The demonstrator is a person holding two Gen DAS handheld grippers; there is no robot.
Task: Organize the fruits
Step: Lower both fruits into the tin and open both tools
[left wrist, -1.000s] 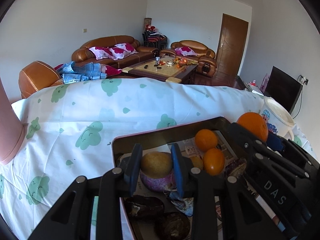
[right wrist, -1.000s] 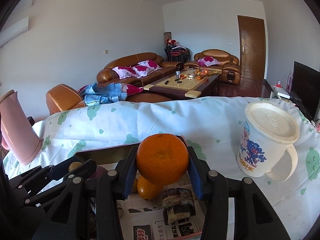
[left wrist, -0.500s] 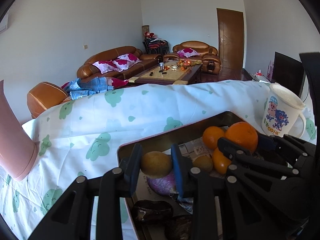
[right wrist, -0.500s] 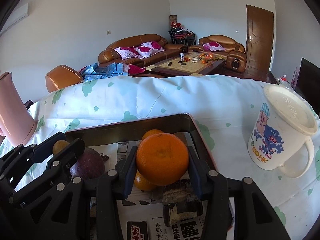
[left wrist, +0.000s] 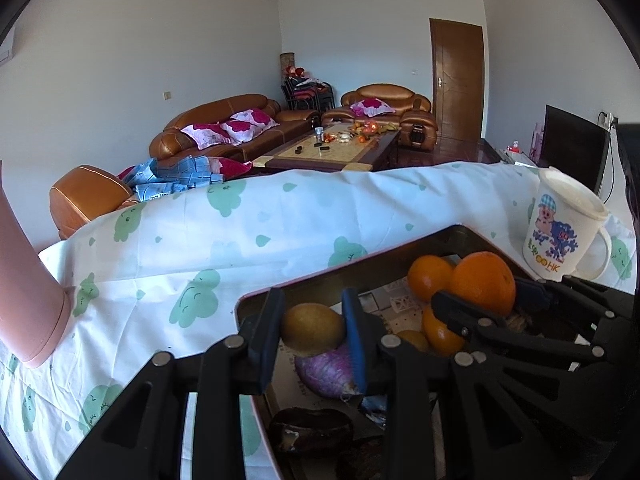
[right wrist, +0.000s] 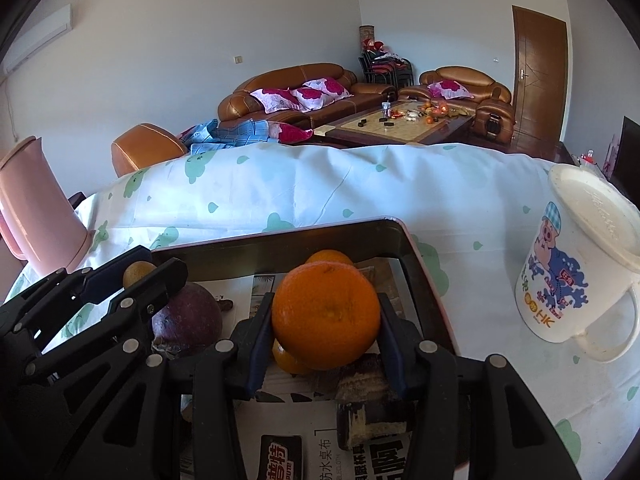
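Left hand-held gripper [left wrist: 313, 334] clenched on small round yellow-brown fruit [left wrist: 312, 330], blue pads pressed to both sides, held over near-left corner of dark rectangular metal tray w/ pink rim [right wrist: 394, 240]. Right hand-held gripper [right wrist: 326, 330] grasping large round orange [right wrist: 326, 314] between its blue pads, fruit bulging well above the fingers, also over the tray, toward its right half. Tray sitting on tabletop covered w/ white cloth printed w/ green cloud shapes [left wrist: 240, 240]; printed newspaper sheet [right wrist: 332, 446] lining the tray floor. Inside tray: round purple-skinned fruit [right wrist: 188, 326] below left gripper, dull and a bit wrinkled; two smaller oranges, one at far side [right wrist: 330, 258], another tucked under the held orange [right wrist: 286, 356]; small yellowish fruit [left wrist: 412, 338] just beside those; dark brown chunks [left wrist: 310, 430] at near edge, prob. dried or spoiled fruit, hard to tell thru the fisheye blur. White plastic lidded mug w/ cartoon pig print [right wrist: 576, 268] standing upright on cloth right of tray, apart from it, handle facing near side. Pink plastic jug [right wrist: 38, 216] upright on cloth at far left, well apart from tray. Beyond tabletop: brown leather sofa w/ pink floral cushions [right wrist: 296, 90], wooden coffee table [right wrist: 400, 124] scattered w/ small items, brown wooden door [right wrist: 538, 76] at back right.
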